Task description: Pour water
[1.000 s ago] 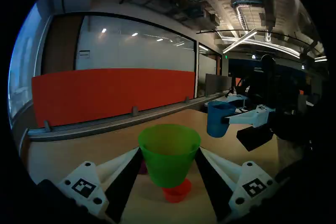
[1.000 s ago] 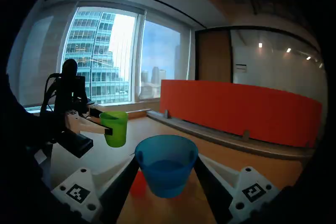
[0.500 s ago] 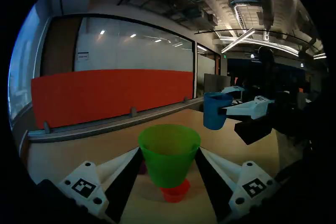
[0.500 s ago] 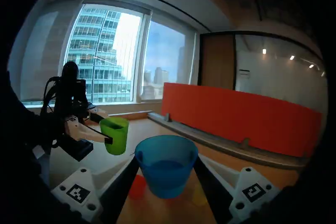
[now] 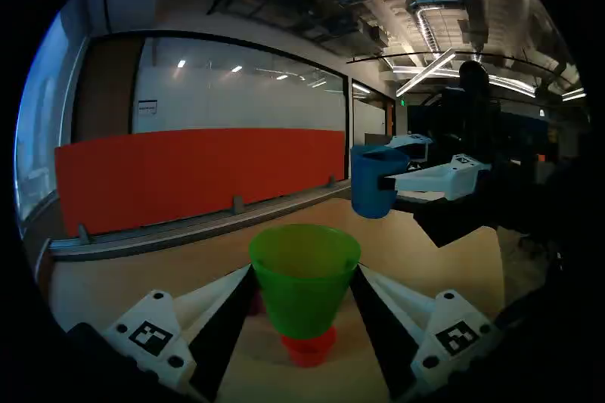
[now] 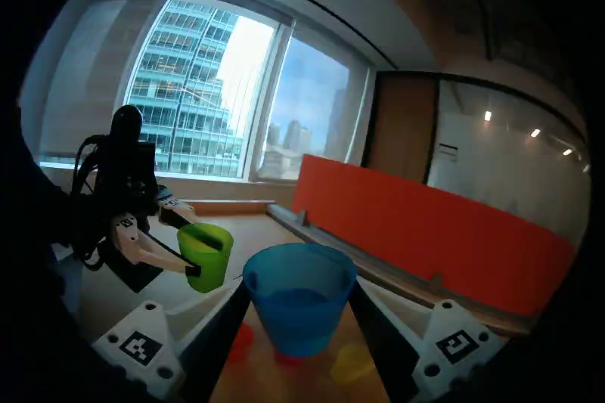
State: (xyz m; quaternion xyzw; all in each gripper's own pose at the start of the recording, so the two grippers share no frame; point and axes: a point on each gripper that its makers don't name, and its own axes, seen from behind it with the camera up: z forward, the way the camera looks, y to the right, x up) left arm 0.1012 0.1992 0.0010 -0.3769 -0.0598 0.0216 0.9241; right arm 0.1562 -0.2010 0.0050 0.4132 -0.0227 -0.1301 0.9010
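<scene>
L gripper (image 5: 304, 276) tight on green cup (image 5: 305, 286), R gripper (image 6: 299, 293) likewise on blue cup (image 6: 299, 316); red cup (image 5: 308, 348) below.

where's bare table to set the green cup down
In the left gripper view, bare table lies left of the green cup, up to the rail under the orange panel, and to its right, below the blue cup. Crowded right under the held cups: a red cup, a purple thing and a yellow thing.
</scene>
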